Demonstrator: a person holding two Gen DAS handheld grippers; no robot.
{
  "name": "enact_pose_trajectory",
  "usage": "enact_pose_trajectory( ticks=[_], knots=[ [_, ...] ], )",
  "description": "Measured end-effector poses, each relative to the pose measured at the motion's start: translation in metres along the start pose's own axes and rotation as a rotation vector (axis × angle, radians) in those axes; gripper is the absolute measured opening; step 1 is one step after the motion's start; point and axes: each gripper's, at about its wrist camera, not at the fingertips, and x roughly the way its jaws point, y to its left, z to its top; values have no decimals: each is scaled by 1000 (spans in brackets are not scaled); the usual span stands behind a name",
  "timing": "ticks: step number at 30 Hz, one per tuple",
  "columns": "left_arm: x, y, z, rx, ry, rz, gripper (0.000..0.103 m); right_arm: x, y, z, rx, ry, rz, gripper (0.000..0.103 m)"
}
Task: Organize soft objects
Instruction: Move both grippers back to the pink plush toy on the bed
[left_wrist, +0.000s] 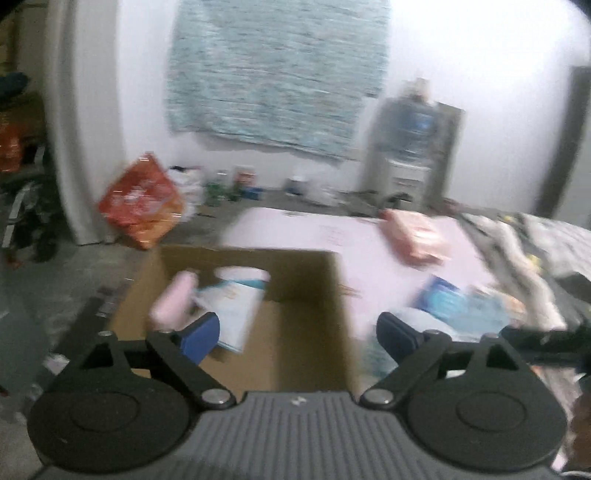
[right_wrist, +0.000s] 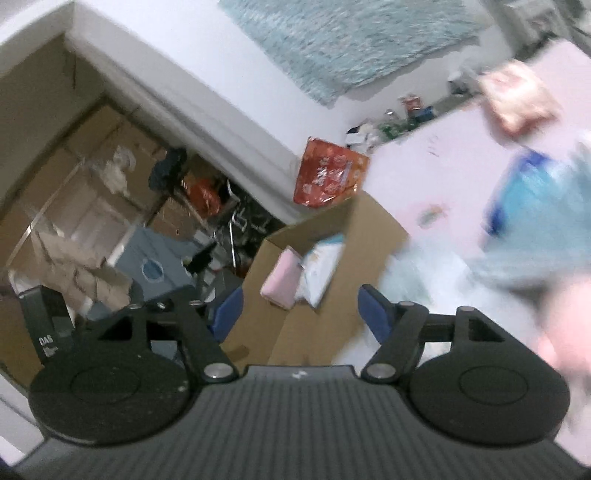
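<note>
Both hand-held grippers, left (left_wrist: 297, 332) and right (right_wrist: 300, 314), stand spread and empty. Pink soft roll (left_wrist: 173, 298) and white-blue soft pack (left_wrist: 236, 306) lie inside the open brown cardboard box (left_wrist: 306, 332).

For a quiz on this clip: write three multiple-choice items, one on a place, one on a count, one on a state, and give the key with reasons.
1. Where does the pink roll lie?
A. in the box
B. on the pink sheet
C. on the floor

2. How many items are in the box?
A. none
B. two
C. five

3. How do the left gripper fingers stand?
A. shut on the roll
B. shut on nothing
C. apart, nothing between

Key:
1 A, the roll sits inside the cardboard walls, beside the white pack.
2 B, only the roll and the white pack show inside, in both views.
3 C, the blue pads stand wide with bare box floor between them.
</note>
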Motion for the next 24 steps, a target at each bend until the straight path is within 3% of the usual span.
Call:
enact_pose_trajectory(
  ticks=[5,10,18,24],
  knots=[
    [1,-60,-24,64,20,-149,93,-68,-54,-64,116,-75,-79,71],
    [15,-127,-47,207,-9,-189,93,-117,-88,-99,169,-161,-187,72],
    [62,-204,-74,373,58,-244,93,-132,-133,-91,253,-225,-228,73],
    [101,-232,-83,426,154,-282,75,-105,-162,-60,296,-218,-235,73]
  ],
)
